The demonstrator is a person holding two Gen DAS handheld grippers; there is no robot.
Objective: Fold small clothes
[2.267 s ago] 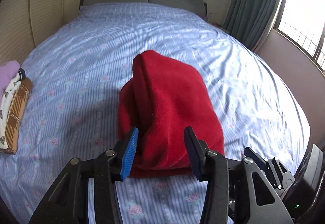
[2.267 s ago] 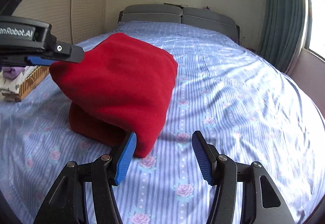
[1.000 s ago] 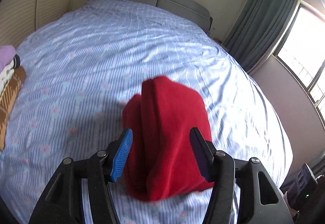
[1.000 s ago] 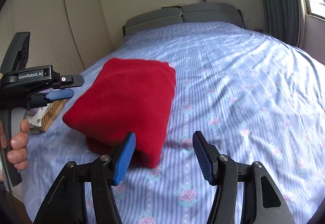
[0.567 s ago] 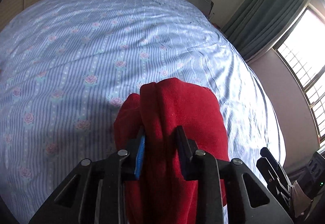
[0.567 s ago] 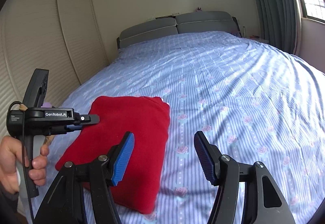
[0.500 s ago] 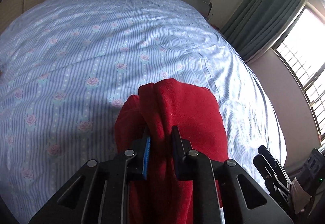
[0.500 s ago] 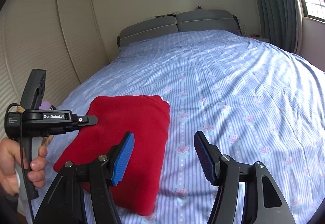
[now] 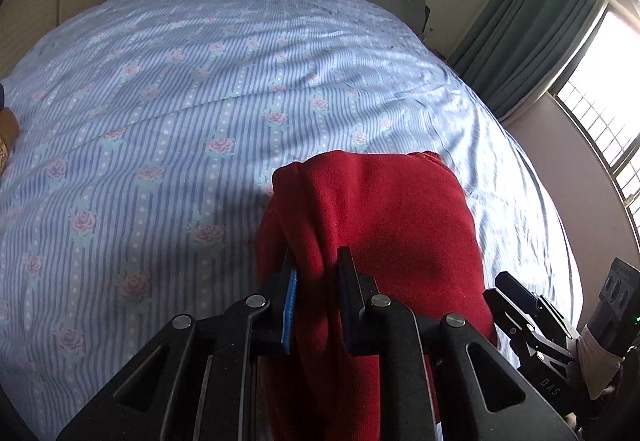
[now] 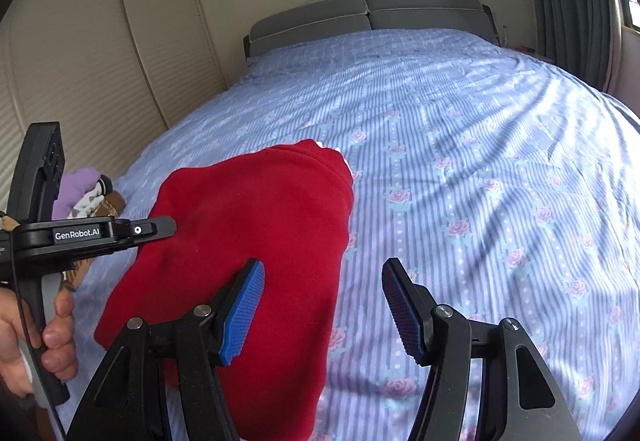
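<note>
Closest to me, my left gripper point(image 9: 316, 281) is clenched on a bunched ridge along the left edge of the folded red fleece garment point(image 9: 384, 225), its pads squeezing the fabric between them. My right gripper point(image 10: 322, 305) hangs released, jaws standing well apart with nothing between them; its left pad sits over the garment's near right corner, and I cannot tell whether it touches the cloth. From the right wrist view the garment point(image 10: 256, 233) lies as a thick folded slab on the near left part of the bed point(image 10: 480, 161), with a bit of white showing at its far corner. A hand point(image 10: 38, 325) grips the left tool's handle at the frame's left edge. Just beyond it, near the bed's left side, sits a small stack of folded clothes point(image 10: 86, 193), lilac on top. Farther back, the blue rose-striped sheet runs to a grey padded headboard point(image 10: 368, 17), with louvred closet doors point(image 10: 80, 53) at left and green curtains point(image 9: 532, 25) by a bright window at right.
</note>
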